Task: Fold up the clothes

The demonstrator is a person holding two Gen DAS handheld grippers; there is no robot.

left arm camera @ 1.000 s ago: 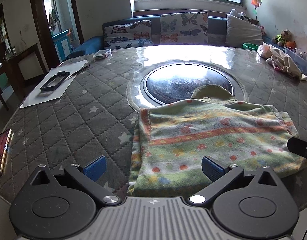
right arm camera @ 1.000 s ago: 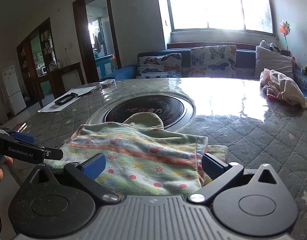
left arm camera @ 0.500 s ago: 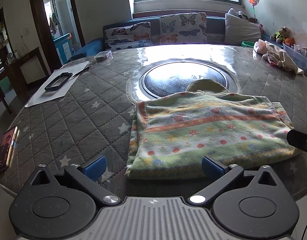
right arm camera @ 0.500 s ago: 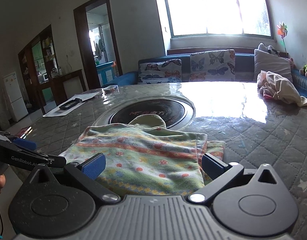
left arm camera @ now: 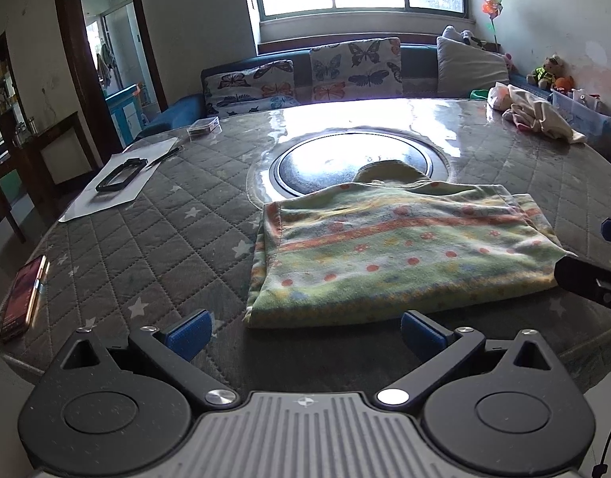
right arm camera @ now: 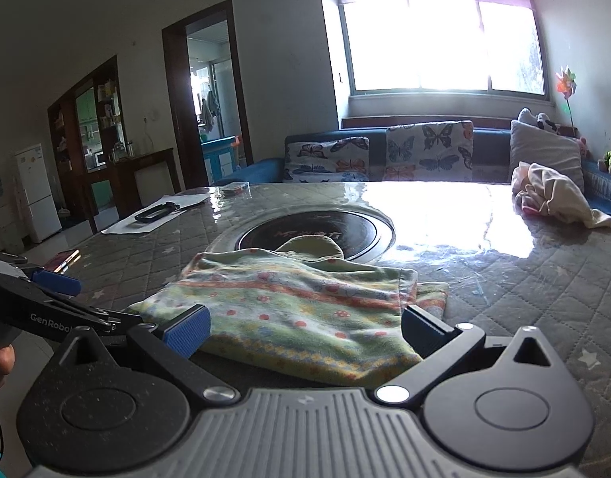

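A folded green garment with orange stripes and red dots lies flat on the quilted round table, its far edge over the dark round hotplate. It also shows in the right wrist view. My left gripper is open and empty, just in front of the garment's near left corner. My right gripper is open and empty, at the garment's near right edge. The right gripper's tip shows at the right of the left wrist view; the left gripper shows at the left of the right wrist view.
A heap of cream and pink clothes lies at the table's far right. A white sheet with a black frame, a small box and a phone lie on the left. A sofa stands behind.
Both grippers have drawn back towards the table's near edge and risen slightly. The garment lies as it did, farther from the fingers.
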